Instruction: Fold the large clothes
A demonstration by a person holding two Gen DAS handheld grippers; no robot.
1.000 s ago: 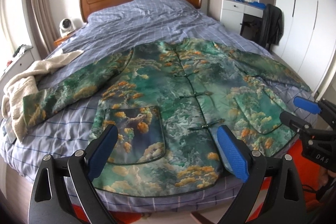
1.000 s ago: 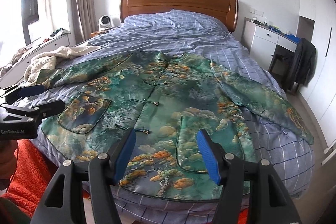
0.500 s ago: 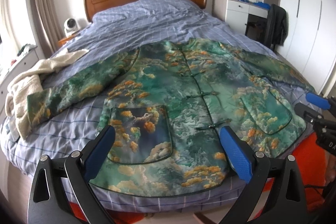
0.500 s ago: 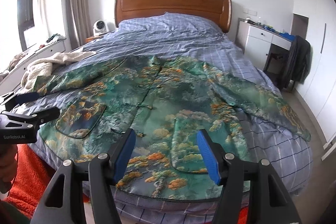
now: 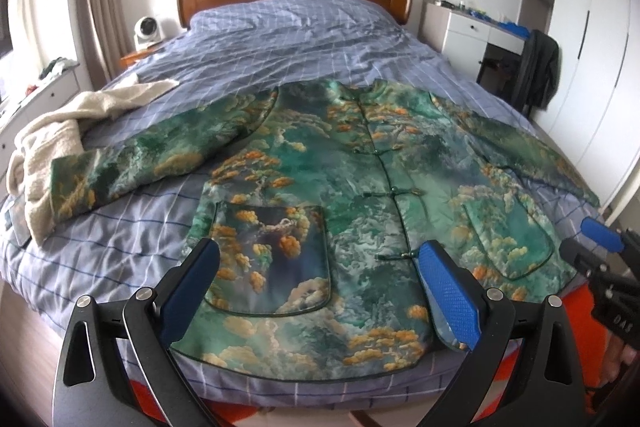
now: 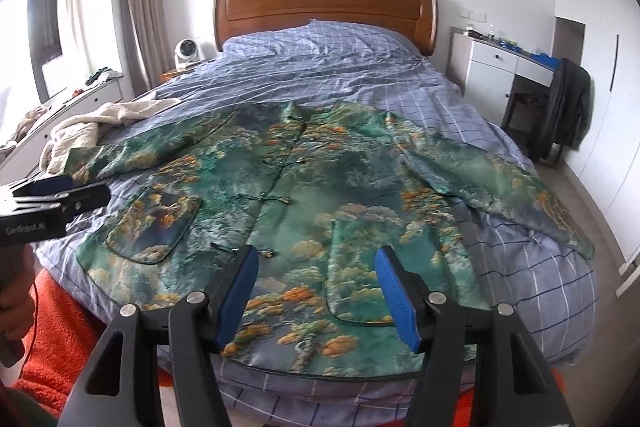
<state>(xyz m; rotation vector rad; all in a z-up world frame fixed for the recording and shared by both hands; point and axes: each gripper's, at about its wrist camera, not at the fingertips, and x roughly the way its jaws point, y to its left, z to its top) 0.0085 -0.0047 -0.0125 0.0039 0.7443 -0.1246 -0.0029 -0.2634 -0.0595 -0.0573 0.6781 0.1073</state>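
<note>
My left tongs [image 5: 318, 285] gape wide and hold nothing, poised above the foot edge of the bed [image 5: 304, 39] with its blue checked cover; my right tongs [image 6: 316, 291] likewise stand fully parted and empty, above the same edge but nearer the right foot corner. The green satin jacket printed with orange and white clouds [image 5: 360, 195] lies face up and unfolded across the foot half of the bed; its long axis runs from hem, at the foot edge just beneath both tongs, to collar, toward the wooden headboard [image 6: 324, 11]. Its left sleeve [image 5: 132, 163] reaches to the left edge, its cuff beside a cream fleece garment [image 5: 52, 143] there; its right sleeve [image 6: 500, 187] trails toward the right edge. Each tongs sits nearest its own hem corner, so I judge a hem or side fold likeliest; the head half of the bed offers open room.
</note>
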